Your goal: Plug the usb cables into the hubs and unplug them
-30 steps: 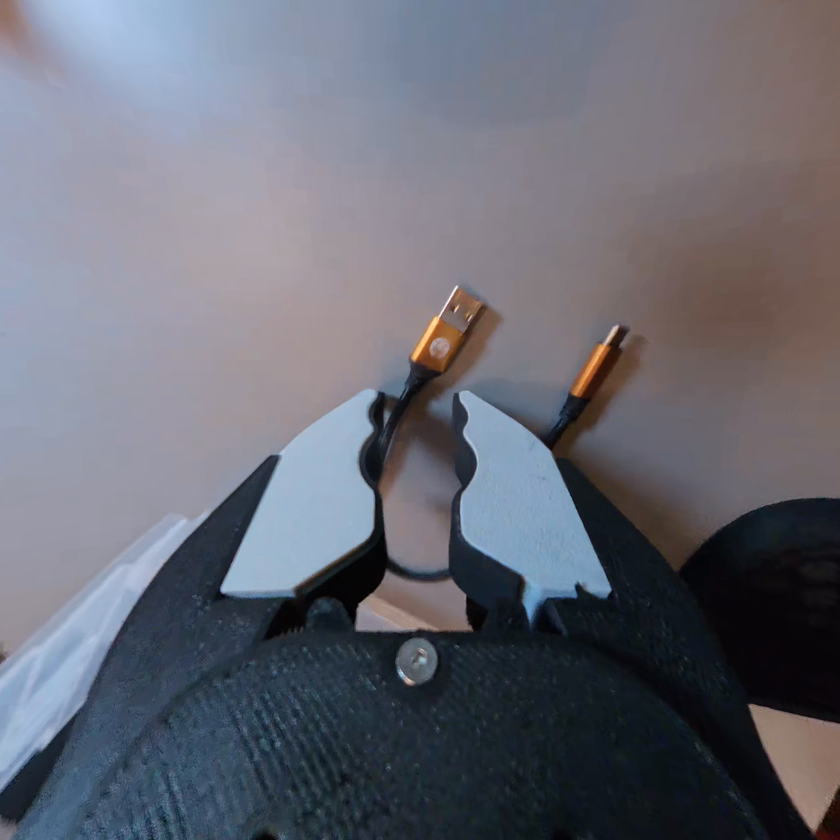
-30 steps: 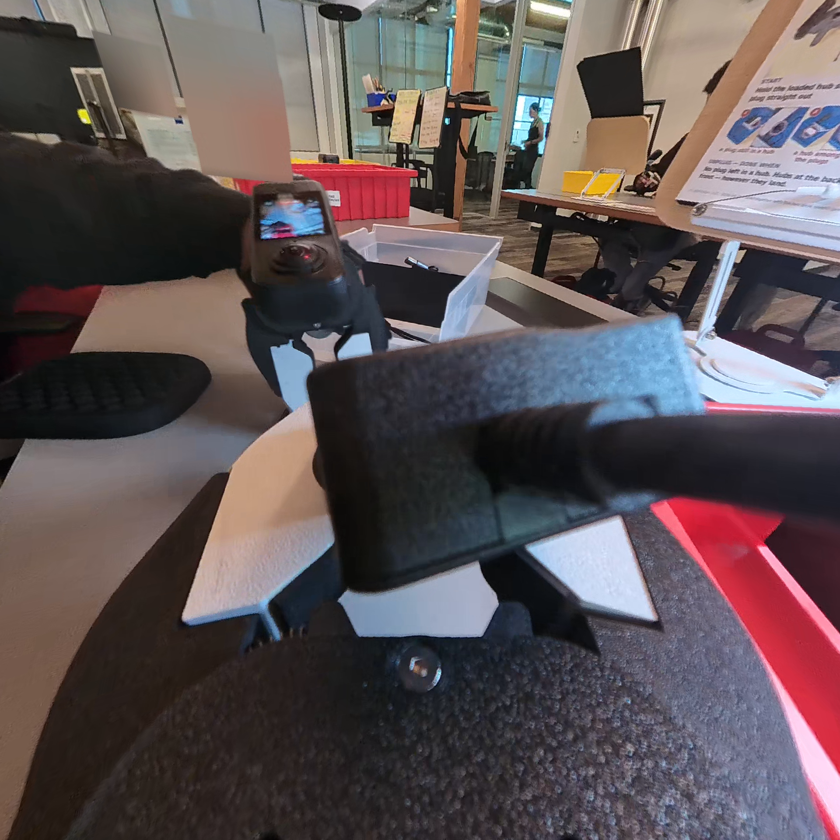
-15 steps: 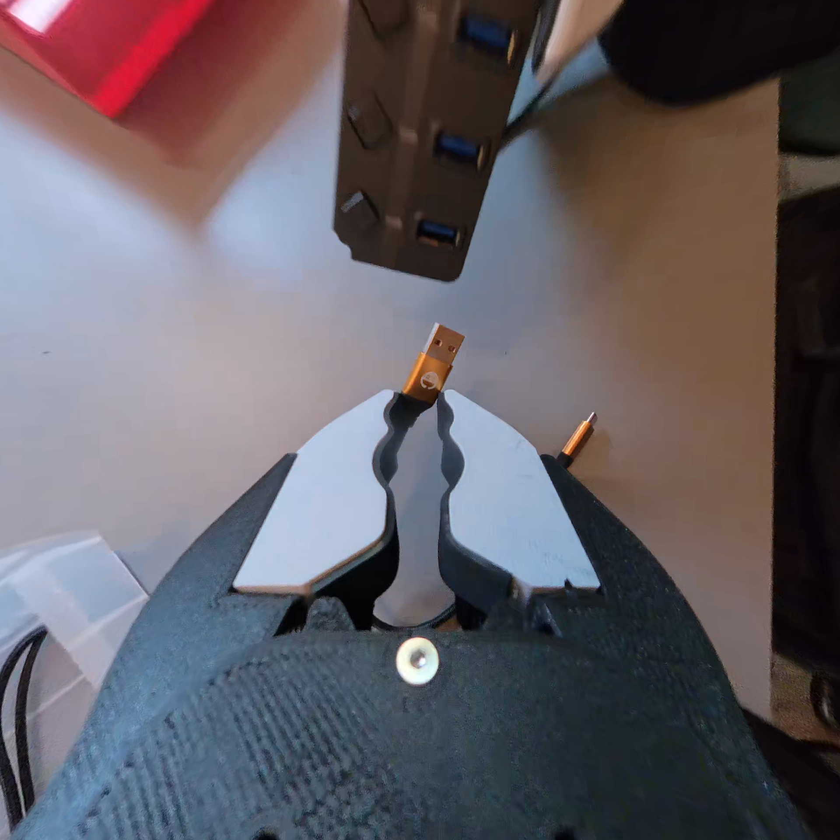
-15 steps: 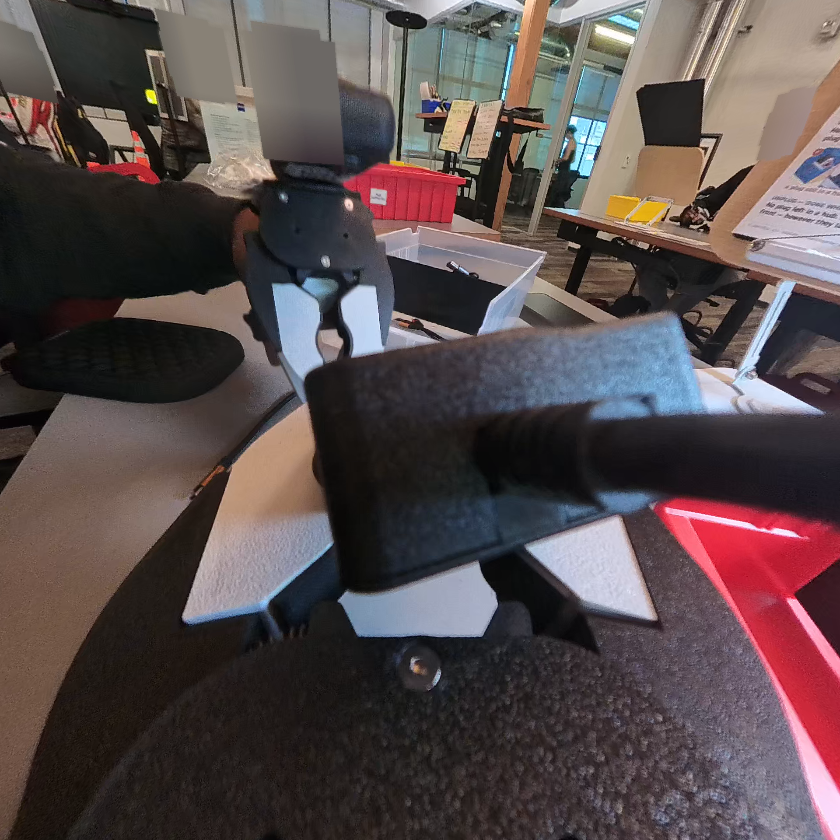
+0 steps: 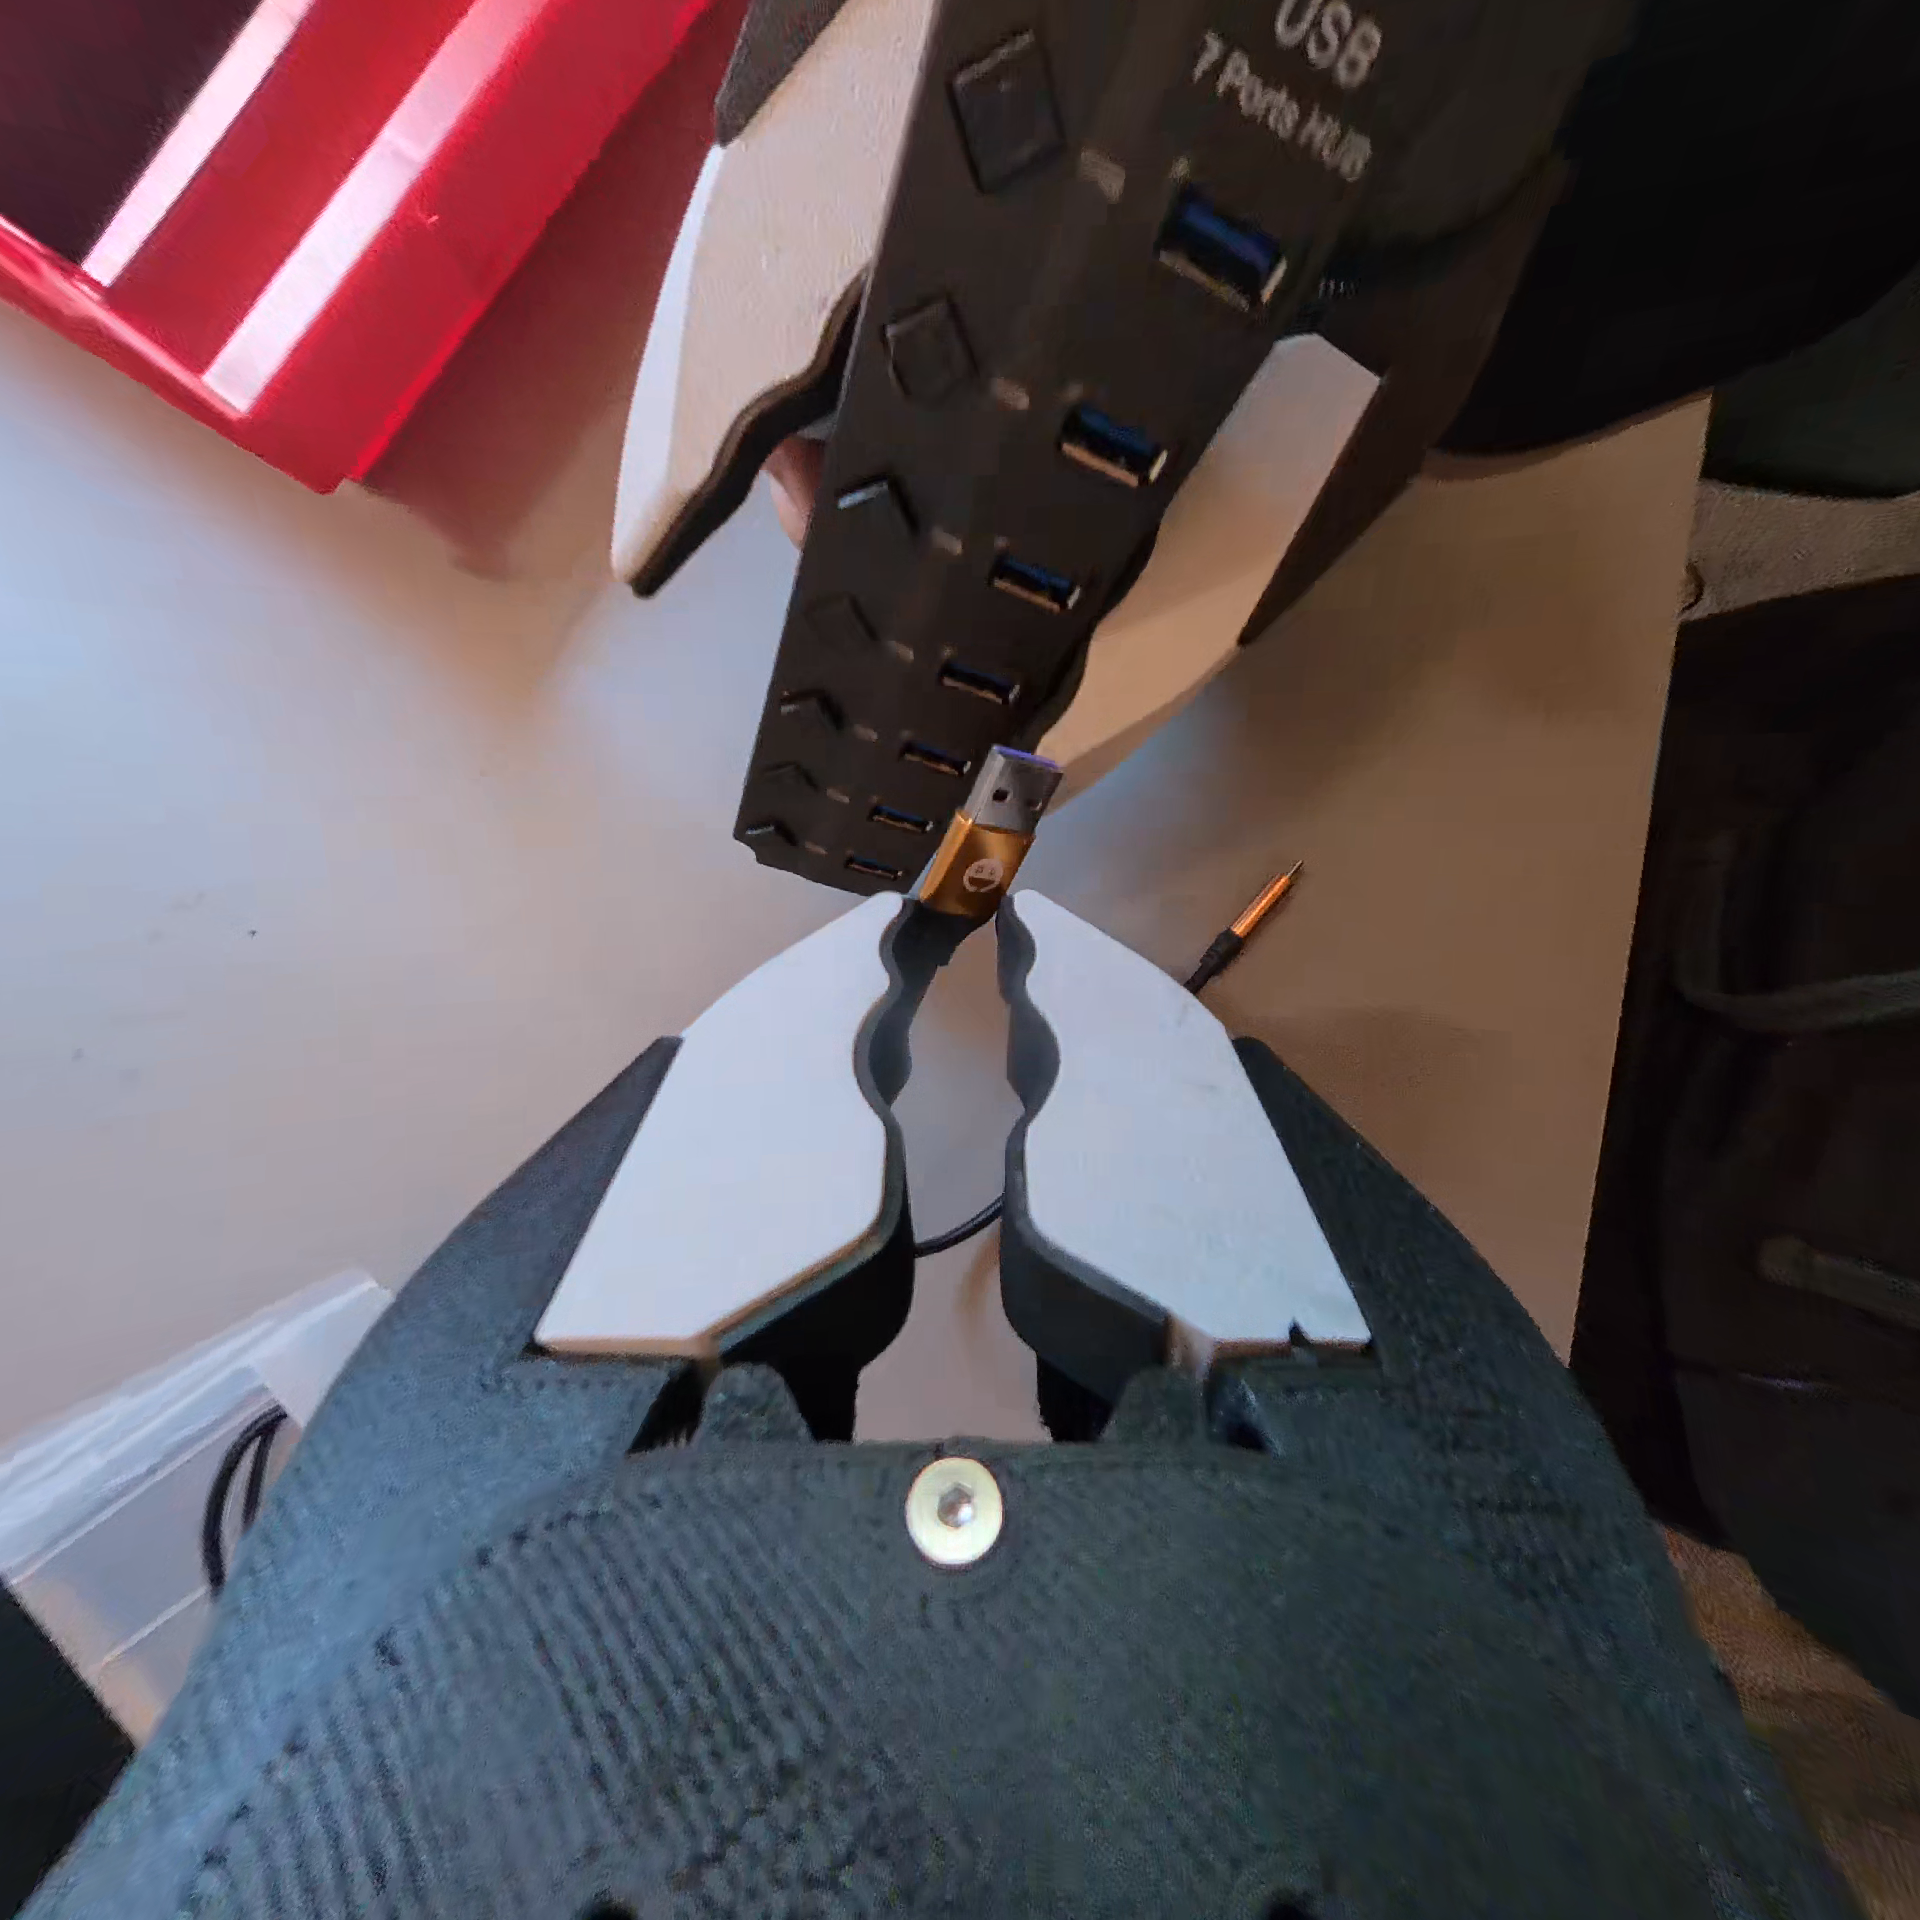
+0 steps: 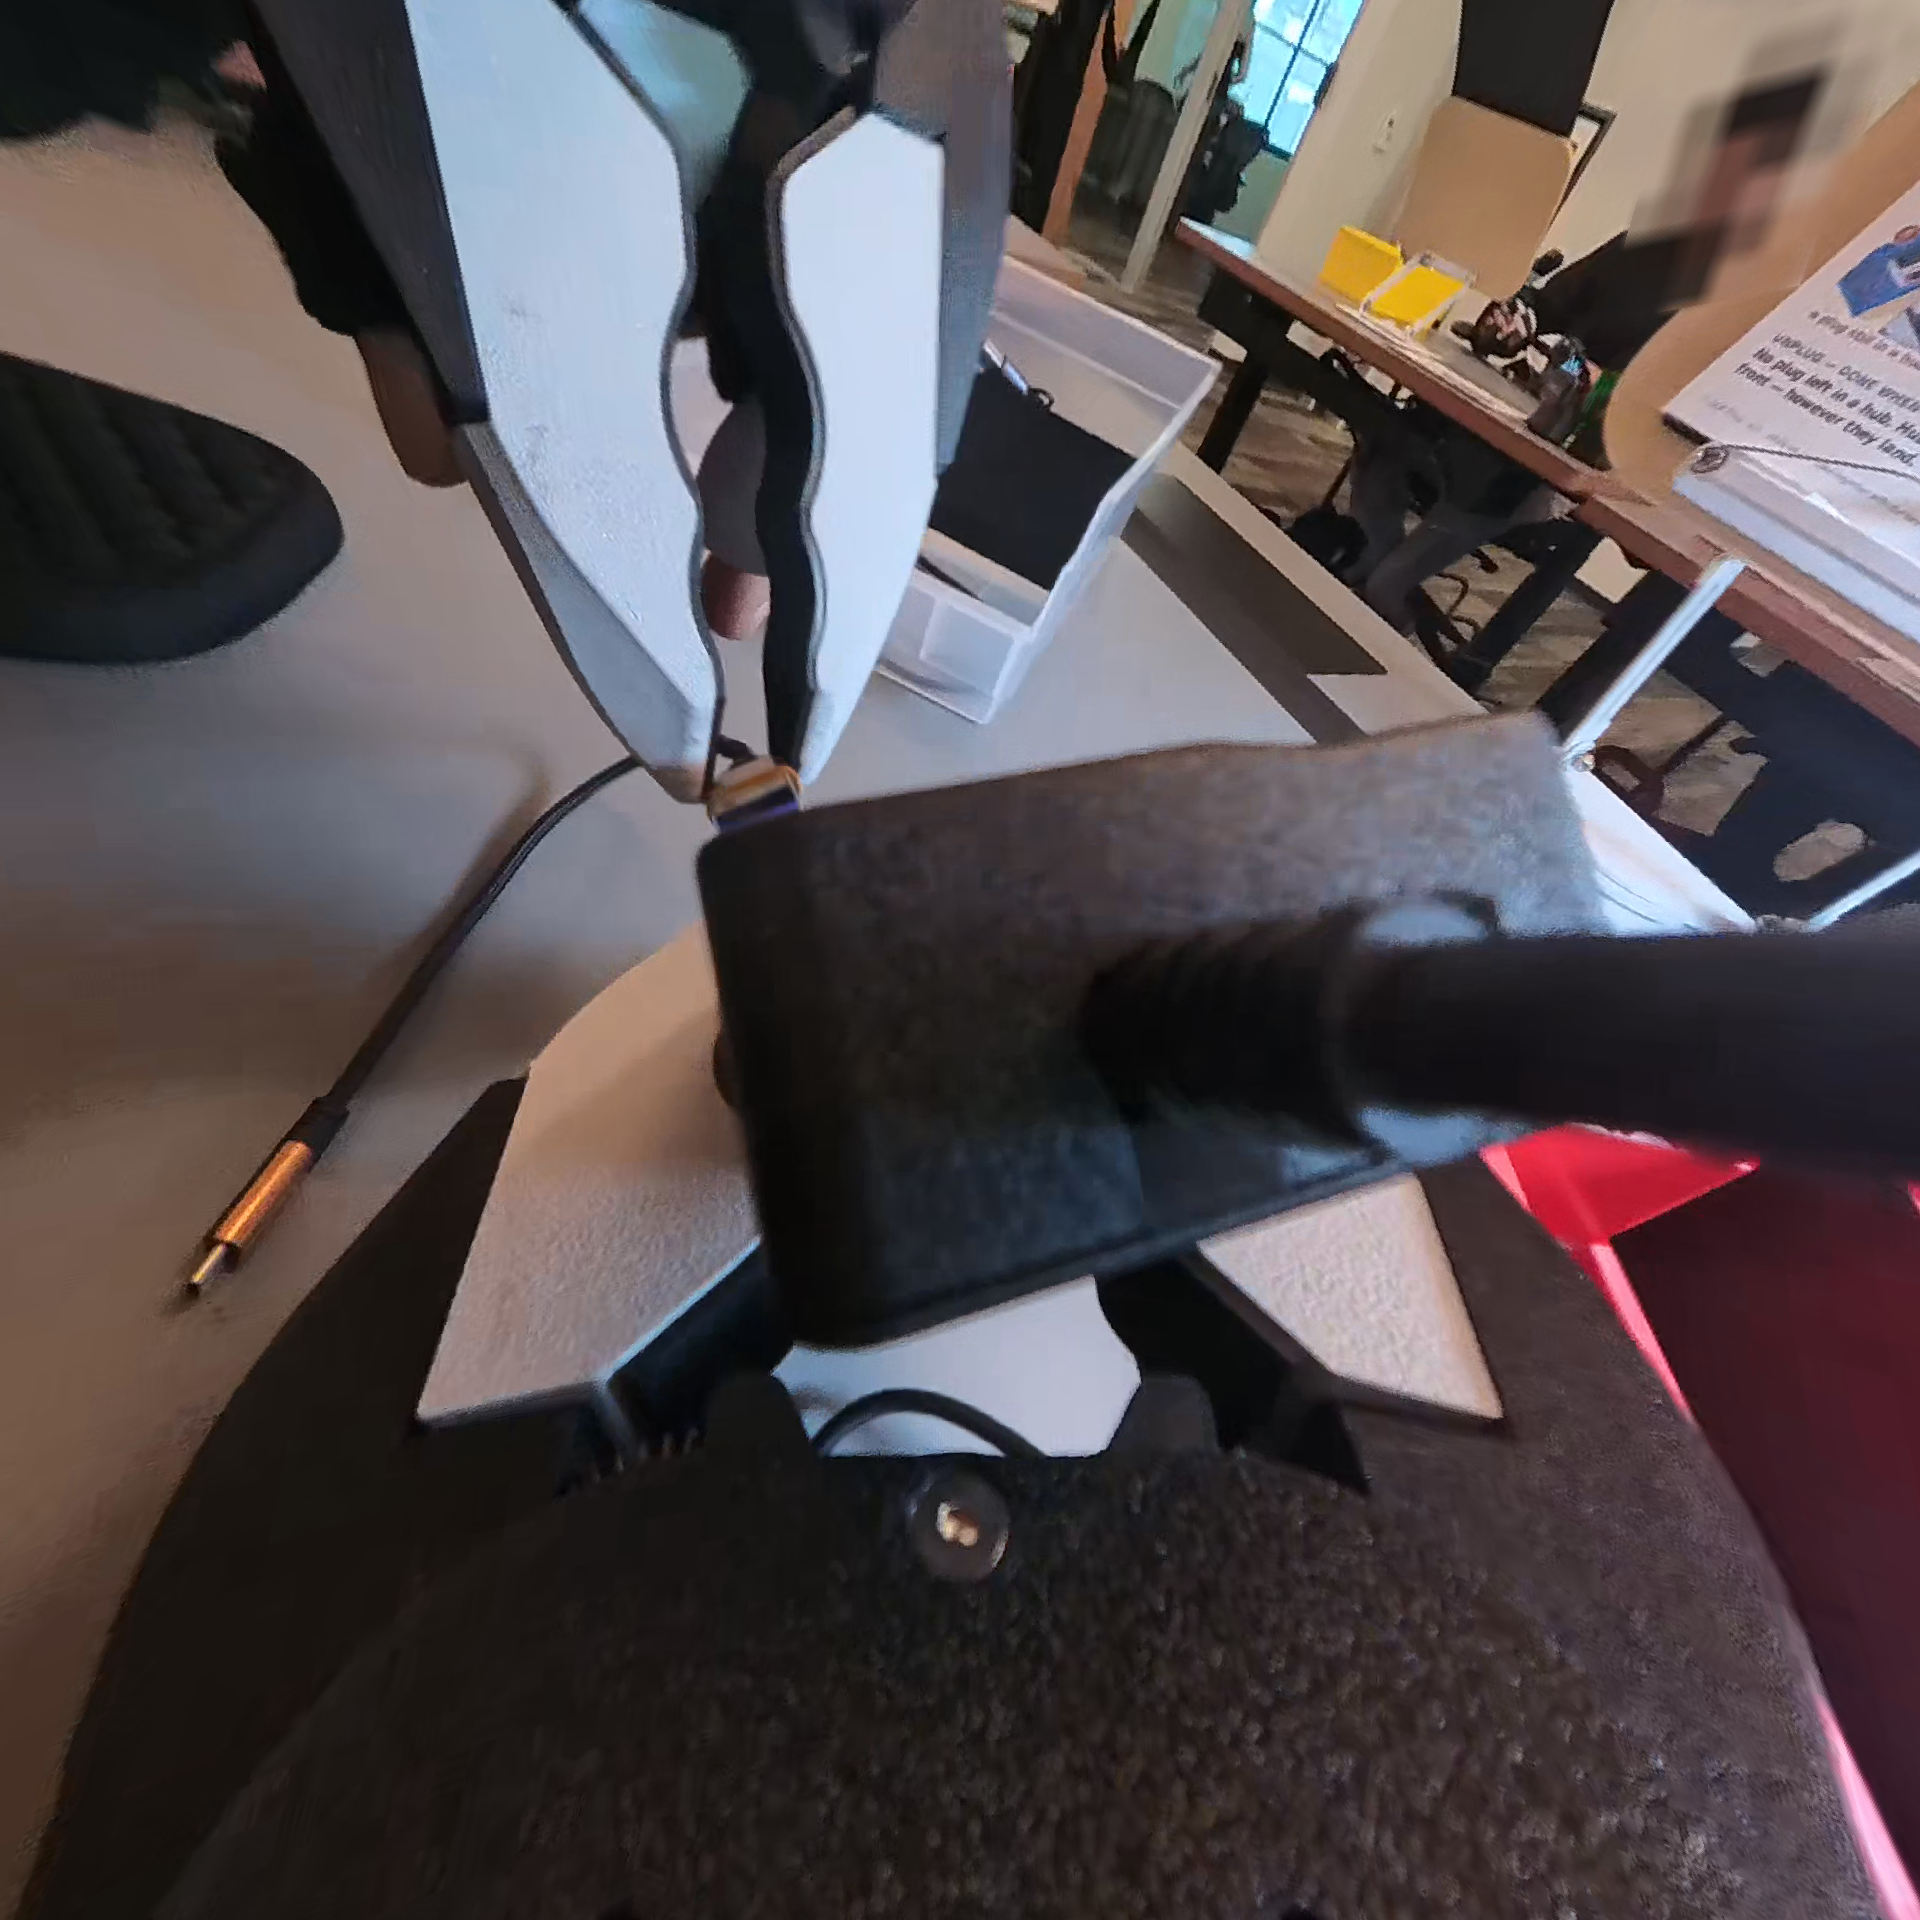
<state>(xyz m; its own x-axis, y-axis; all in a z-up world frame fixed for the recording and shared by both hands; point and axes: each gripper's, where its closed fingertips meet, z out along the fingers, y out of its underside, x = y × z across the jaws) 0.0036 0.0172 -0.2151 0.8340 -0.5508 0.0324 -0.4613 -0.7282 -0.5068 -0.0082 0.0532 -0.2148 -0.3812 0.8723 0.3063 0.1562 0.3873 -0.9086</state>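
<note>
Left tongs (image 5: 951,909), clamped on the orange USB-A plug (image 5: 987,847), have closed onto the seven-port hub (image 5: 997,499) clamped in right tongs (image 6: 940,1236); insertion looks imminent.

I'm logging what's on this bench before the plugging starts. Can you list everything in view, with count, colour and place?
USB hub: one, black, held off the table in the right tool.
USB-A plug: one, orange and silver, in the left tool's tips, at the hub's near end.
Small plug: one, orange, same black cable, lying on the table.
Bin: one, red, far left in the left wrist view.
Clear tray: one, on the table behind the tools.
Table: one, pale.
Left tool: one, black with white pads.
Right tool: one, black and white.
</note>
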